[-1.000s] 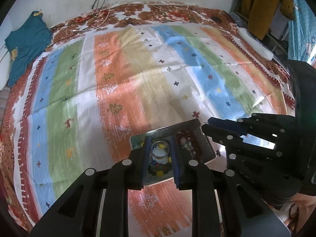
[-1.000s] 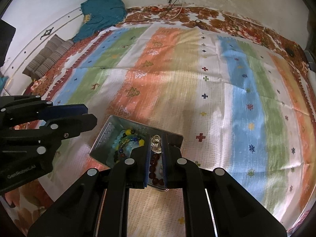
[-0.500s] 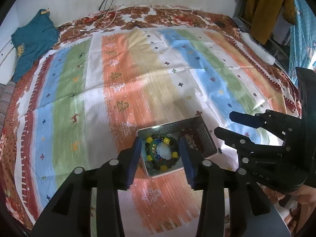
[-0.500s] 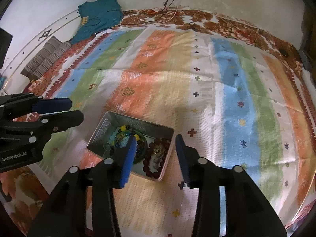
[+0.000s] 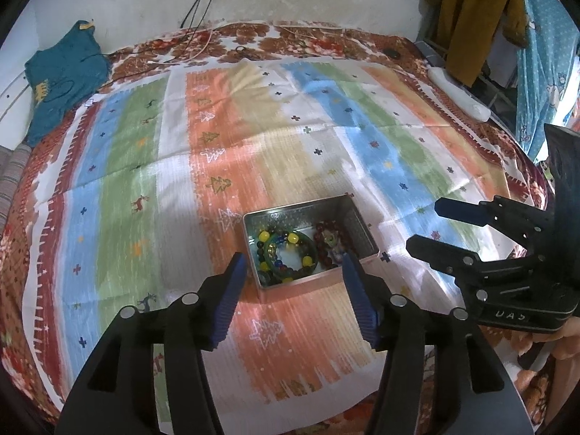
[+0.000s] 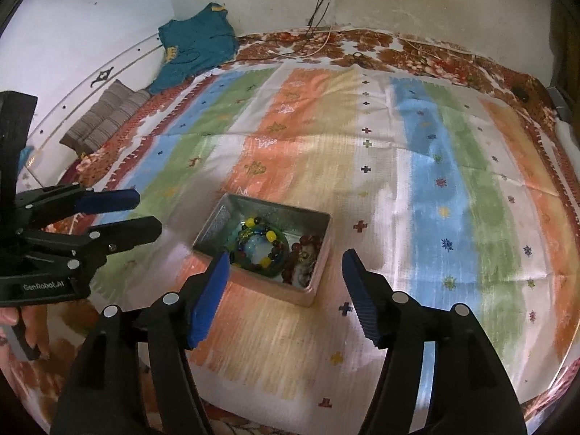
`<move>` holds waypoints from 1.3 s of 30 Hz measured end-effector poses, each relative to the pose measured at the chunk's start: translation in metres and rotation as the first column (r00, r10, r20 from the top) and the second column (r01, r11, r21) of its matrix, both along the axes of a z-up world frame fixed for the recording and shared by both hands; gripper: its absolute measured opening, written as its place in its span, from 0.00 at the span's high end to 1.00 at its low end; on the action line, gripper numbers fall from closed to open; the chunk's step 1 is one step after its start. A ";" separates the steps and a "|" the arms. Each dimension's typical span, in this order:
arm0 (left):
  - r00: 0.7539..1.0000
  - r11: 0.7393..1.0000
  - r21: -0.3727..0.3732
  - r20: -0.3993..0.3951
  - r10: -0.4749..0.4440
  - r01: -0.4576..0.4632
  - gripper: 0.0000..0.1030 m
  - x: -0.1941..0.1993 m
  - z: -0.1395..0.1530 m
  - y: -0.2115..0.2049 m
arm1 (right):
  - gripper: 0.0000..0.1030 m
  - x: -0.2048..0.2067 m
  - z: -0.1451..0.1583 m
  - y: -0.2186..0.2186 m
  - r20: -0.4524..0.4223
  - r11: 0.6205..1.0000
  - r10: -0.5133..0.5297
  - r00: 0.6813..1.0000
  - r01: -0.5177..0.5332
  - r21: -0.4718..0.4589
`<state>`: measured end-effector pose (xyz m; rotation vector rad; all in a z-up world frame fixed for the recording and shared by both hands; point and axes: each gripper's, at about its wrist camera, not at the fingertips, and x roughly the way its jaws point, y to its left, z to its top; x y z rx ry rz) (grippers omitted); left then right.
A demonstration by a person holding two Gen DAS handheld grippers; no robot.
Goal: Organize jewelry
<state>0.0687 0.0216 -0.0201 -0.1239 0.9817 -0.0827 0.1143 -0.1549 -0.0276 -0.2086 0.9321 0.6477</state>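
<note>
An open metal tin (image 5: 363, 225) sits on the striped cloth. Inside lie a bracelet of yellow, blue and dark beads with a green bangle (image 5: 286, 253) and a dark red bead string (image 5: 326, 239). My left gripper (image 5: 293, 264) hovers over the tin's near edge, its jaws opening with nothing between them. My right gripper (image 6: 286, 257) hangs just short of the same tin (image 6: 323, 244), jaws also opening and bare. The beaded bracelet (image 6: 270, 235) and red beads (image 6: 302, 244) show beyond it. Each view shows the other gripper at the side: right (image 5: 426, 224), left (image 6: 146, 210).
The striped cloth (image 5: 224, 134) covers a bed against a white wall. A teal garment (image 5: 61, 79) and a striped cushion (image 6: 105, 119) lie at the far left. Cables (image 5: 203, 32) trail at the back, and a white object (image 5: 460, 94) rests on the right edge. A hand (image 6: 21, 326) grips the left tool.
Both grippers were shut on jewelry low inside the tin. They have let go, opened wide and drawn back from it; the pieces now lie in the tin.
</note>
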 end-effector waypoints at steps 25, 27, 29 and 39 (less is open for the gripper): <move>0.991 0.996 0.072 0.125 0.039 -0.049 0.06 -0.048 0.008 -0.010 | 0.08 -0.042 0.015 -0.021 0.115 1.000 -0.015 0.993 0.012 0.026; 0.991 0.996 0.077 0.130 0.038 -0.048 0.06 -0.050 0.008 -0.010 | 0.07 -0.043 0.014 -0.021 0.114 1.000 -0.013 0.993 0.011 0.023; 0.991 0.996 0.074 0.133 0.031 -0.041 0.06 -0.050 0.009 -0.011 | 0.07 -0.043 0.013 -0.021 0.110 1.000 -0.011 0.994 0.008 0.023; 0.986 0.996 0.080 0.163 0.032 -0.046 0.05 -0.056 0.011 -0.013 | 0.07 -0.045 0.014 -0.022 0.121 0.999 -0.019 0.992 0.015 0.032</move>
